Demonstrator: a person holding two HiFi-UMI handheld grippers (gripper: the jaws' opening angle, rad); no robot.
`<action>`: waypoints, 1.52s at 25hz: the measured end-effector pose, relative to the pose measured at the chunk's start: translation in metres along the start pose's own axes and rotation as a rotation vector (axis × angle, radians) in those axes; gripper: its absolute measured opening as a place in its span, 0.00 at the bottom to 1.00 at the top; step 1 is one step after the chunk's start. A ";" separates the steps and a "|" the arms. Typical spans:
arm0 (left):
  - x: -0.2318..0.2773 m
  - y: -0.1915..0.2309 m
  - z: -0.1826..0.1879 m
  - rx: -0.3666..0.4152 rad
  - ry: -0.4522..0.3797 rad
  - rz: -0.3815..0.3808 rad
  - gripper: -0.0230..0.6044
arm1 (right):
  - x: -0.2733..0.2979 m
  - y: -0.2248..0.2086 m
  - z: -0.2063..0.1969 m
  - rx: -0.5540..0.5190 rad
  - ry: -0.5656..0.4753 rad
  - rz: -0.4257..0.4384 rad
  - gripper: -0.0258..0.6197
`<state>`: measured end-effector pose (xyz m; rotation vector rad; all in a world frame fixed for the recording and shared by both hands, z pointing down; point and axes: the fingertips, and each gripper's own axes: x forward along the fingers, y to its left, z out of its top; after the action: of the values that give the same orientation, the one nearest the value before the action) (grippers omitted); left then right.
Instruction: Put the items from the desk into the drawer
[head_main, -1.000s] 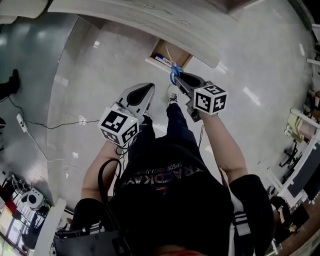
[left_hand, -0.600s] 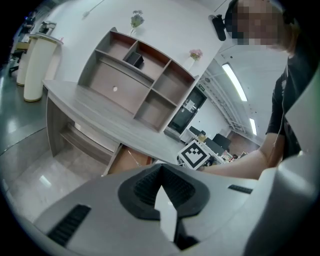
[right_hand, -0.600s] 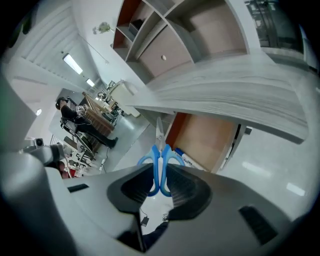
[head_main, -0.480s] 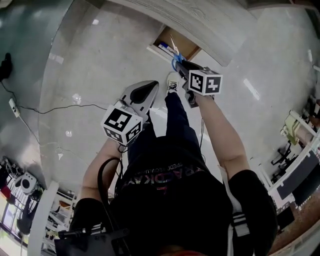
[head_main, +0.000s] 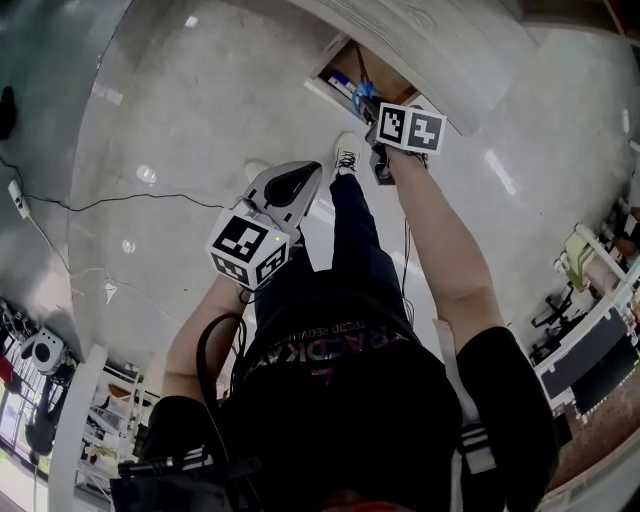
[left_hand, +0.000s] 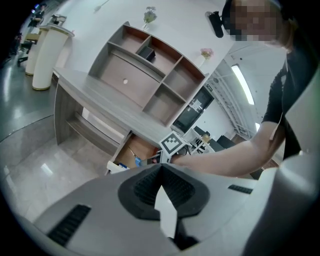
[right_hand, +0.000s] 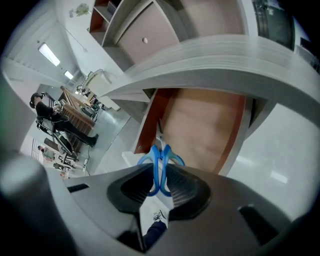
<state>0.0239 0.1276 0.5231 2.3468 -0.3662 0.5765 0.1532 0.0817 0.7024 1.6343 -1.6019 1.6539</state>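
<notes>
Now my right gripper (right_hand: 160, 181) pinches the blue scissors (right_hand: 161, 152) by their handles, blades over the open drawer (right_hand: 205, 125). I should lower them well inside before releasing. My left gripper (left_hand: 161, 170) is pressed together, empty.

Bright, even overhead light; ceiling lamps (left_hand: 243, 84) glare off the glossy floor (head_main: 160, 120); strong fisheye bending and dark corners
</notes>
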 end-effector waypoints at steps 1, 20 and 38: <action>-0.001 0.003 0.000 -0.005 0.000 0.003 0.05 | 0.004 0.000 0.003 0.004 0.002 -0.008 0.19; -0.004 0.013 -0.007 -0.061 -0.011 0.051 0.05 | 0.037 -0.025 0.007 -0.055 0.063 -0.117 0.19; -0.028 0.025 0.017 -0.011 -0.095 0.061 0.05 | -0.023 0.080 0.049 -0.140 -0.188 0.239 0.07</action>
<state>-0.0055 0.1009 0.5113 2.3644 -0.4851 0.4911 0.1178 0.0255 0.6313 1.6199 -2.0263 1.4903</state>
